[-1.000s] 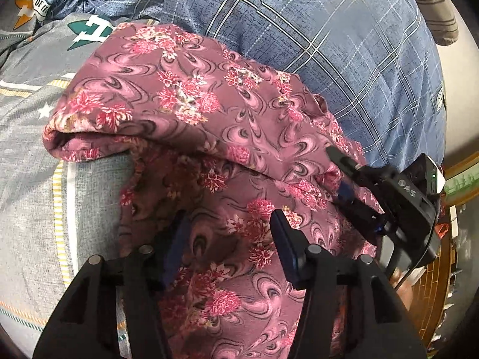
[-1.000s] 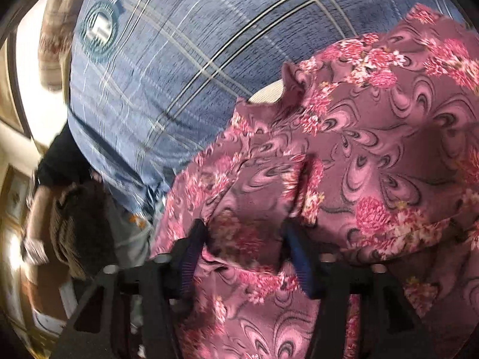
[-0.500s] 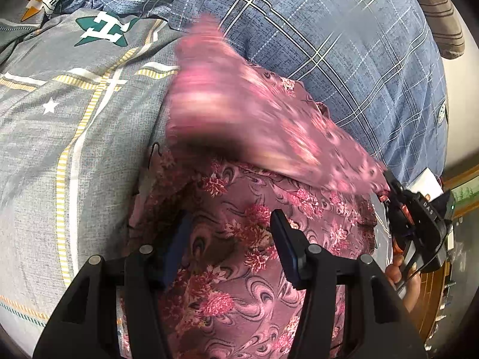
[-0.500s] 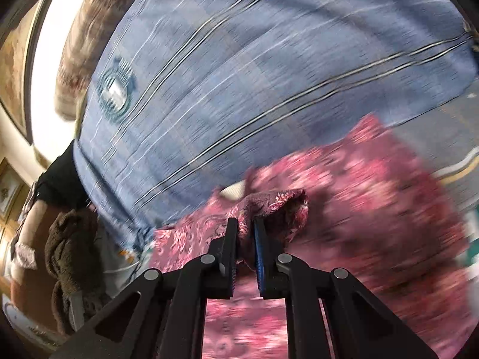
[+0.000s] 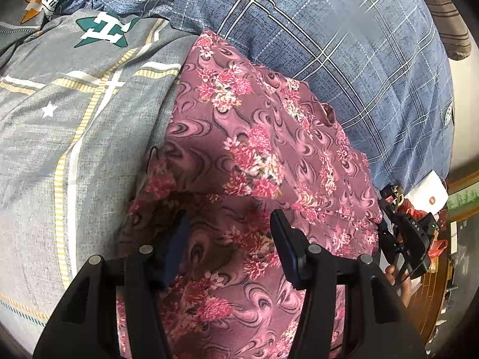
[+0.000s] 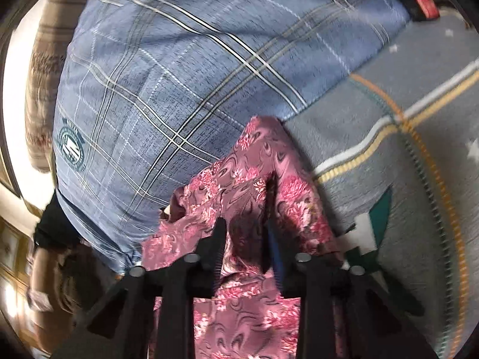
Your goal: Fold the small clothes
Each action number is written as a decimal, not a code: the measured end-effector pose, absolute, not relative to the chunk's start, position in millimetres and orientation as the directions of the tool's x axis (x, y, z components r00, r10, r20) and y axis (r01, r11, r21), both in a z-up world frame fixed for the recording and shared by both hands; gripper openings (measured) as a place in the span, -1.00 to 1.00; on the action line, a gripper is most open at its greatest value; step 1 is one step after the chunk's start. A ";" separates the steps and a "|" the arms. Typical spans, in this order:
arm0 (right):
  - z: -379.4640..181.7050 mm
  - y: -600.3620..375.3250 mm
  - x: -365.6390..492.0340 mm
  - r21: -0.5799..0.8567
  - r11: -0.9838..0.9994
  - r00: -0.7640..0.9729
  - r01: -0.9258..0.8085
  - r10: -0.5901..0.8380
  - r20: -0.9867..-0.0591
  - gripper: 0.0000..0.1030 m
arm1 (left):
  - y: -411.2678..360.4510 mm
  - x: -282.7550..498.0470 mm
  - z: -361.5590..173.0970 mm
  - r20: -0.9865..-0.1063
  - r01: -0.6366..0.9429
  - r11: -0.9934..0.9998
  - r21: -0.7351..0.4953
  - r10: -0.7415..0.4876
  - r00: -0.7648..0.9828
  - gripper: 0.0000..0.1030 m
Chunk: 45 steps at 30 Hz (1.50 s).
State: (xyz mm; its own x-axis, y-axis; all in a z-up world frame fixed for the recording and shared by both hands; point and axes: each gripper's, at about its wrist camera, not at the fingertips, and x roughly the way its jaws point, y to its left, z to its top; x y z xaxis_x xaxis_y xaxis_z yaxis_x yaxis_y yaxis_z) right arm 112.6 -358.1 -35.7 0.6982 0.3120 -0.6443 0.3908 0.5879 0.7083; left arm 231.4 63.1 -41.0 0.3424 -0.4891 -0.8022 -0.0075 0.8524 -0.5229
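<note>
A pink floral garment [image 5: 254, 149] lies folded on the grey bedsheet [image 5: 60, 137], its top layer laid flat toward the blue plaid cover. My left gripper [image 5: 229, 224] stands open above the garment's near part, with cloth lying flat beneath its jaws. In the right wrist view my right gripper [image 6: 245, 227] is over the same garment [image 6: 254, 161]. Its jaws are opening, with a shadowed fold of cloth between them and a gap showing at the pads. The right gripper's black body [image 5: 413, 239] sits at the garment's right edge, held by a hand [image 5: 395, 278].
A blue plaid cover [image 5: 344, 45] rises behind the garment. The grey sheet bears a green emblem [image 5: 103, 30] and yellow stripes. A brown striped cloth [image 5: 449, 24] lies at the far right. A white box [image 5: 428, 194] and red items sit on wooden furniture at the right.
The garment's upper layer was pulled over from the left and now lies flat and narrower. The right gripper shut on the edge, moved right, and its jaws have parted. The left gripper stayed.
</note>
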 end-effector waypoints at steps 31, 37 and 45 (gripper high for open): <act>-22.3 -279.6 47.6 0.329 0.928 0.431 0.174 0.229 -0.873 -0.38 | 18.7 181.1 -42.6 -0.930 0.261 0.946 -0.195 -0.262 0.256 0.17; -21.6 -266.0 -42.2 0.372 0.912 0.402 0.172 0.280 -0.872 -0.07 | 71.4 127.4 -27.4 -0.916 0.255 0.920 -0.297 -0.350 0.195 0.18; -1.9 -304.3 -138.4 0.321 0.888 0.417 0.328 0.169 -0.893 0.06 | 124.5 31.4 -50.6 -0.926 0.234 0.918 -0.319 -0.355 0.130 0.18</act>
State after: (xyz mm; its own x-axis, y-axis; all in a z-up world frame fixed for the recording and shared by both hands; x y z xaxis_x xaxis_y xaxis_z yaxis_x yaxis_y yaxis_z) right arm -138.4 -304.3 -1.9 0.4169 0.1687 -0.8932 0.3282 0.8884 0.3210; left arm 31.4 124.5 -50.6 0.1301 -0.3550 -0.9258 0.2337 0.9184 -0.3193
